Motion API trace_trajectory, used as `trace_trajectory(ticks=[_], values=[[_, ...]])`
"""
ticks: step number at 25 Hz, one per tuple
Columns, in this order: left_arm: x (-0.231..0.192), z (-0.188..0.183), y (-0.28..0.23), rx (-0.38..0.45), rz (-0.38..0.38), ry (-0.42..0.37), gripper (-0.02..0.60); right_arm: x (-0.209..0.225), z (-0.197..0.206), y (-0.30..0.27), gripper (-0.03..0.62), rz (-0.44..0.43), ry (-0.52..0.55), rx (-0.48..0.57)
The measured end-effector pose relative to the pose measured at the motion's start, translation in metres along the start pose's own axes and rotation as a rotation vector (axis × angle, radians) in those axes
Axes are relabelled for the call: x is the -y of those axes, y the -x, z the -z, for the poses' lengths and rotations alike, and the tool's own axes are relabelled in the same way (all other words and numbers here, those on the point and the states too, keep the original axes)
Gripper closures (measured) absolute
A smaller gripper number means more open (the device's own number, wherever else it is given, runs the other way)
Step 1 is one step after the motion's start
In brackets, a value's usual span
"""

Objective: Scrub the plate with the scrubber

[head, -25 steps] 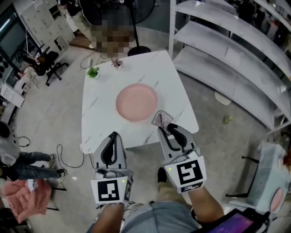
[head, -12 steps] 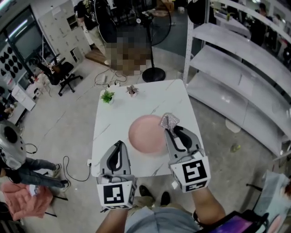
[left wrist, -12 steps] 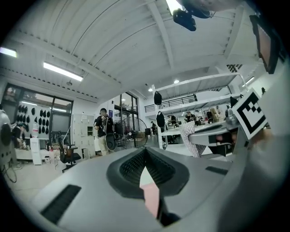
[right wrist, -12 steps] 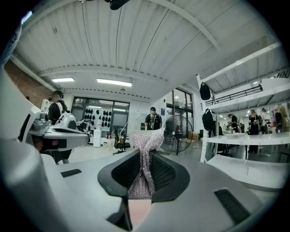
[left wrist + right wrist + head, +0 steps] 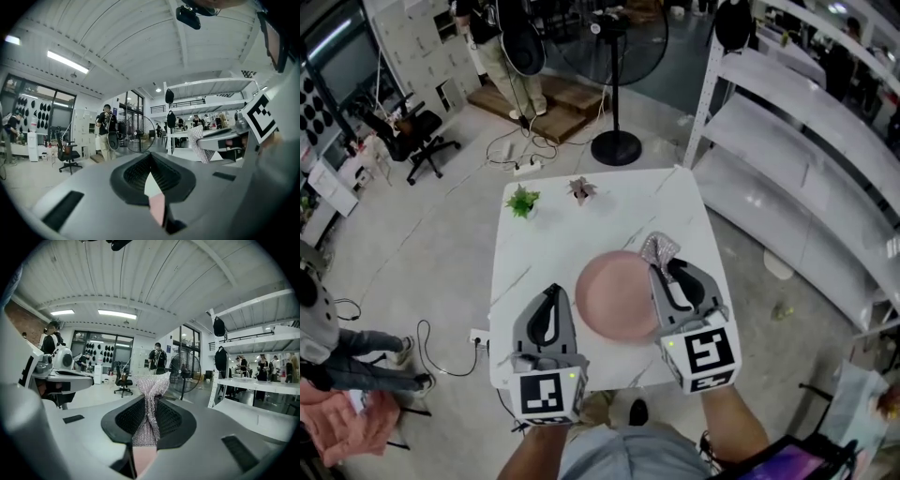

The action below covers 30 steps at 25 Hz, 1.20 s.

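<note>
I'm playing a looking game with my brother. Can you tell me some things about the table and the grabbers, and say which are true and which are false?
1. The right gripper is pinching a silvery mesh scrubber. True.
2. The plate is blue. False: it is pink.
3. Two little plants, a green plant and a brownish plant, stand at the far edge of the table. True.
4. The left gripper is holding the plate. False: it has nothing between its jaws, and the plate lies on the table.
5. The fan stands on the table. False: it stands on the floor beyond the table.
</note>
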<state>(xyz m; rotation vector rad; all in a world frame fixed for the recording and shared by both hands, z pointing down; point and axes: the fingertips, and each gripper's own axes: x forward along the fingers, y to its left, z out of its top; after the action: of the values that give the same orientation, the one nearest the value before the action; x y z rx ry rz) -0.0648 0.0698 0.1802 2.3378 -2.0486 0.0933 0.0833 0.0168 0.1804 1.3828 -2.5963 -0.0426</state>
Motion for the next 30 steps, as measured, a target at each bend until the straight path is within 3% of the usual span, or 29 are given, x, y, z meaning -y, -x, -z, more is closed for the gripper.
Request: trace_trajectory(ticks=[10,14,17,30], values=[[-0.05,0.0,-0.08,-0.017,0.104,0.04,0.574,0.014,-0.009,-0.072,0.511,0.106,0.036,-0.068],[-0.065,0.018,-0.105,-0.069,0.103,0.037,0.574,0.017,-0.001,-0.095,0.511,0.114,0.045,-0.097],[-0.063,0.033,-0.119,-0.088,0.114,0.043,0.574,0.019,0.022,-0.107,0.511,0.107,0.044,-0.155],[-0.05,0.155,-0.138,-0.336,0.118,0.062,0.574,0.004,0.152,-0.146,0.511,-0.02,-0.011,-0.434]])
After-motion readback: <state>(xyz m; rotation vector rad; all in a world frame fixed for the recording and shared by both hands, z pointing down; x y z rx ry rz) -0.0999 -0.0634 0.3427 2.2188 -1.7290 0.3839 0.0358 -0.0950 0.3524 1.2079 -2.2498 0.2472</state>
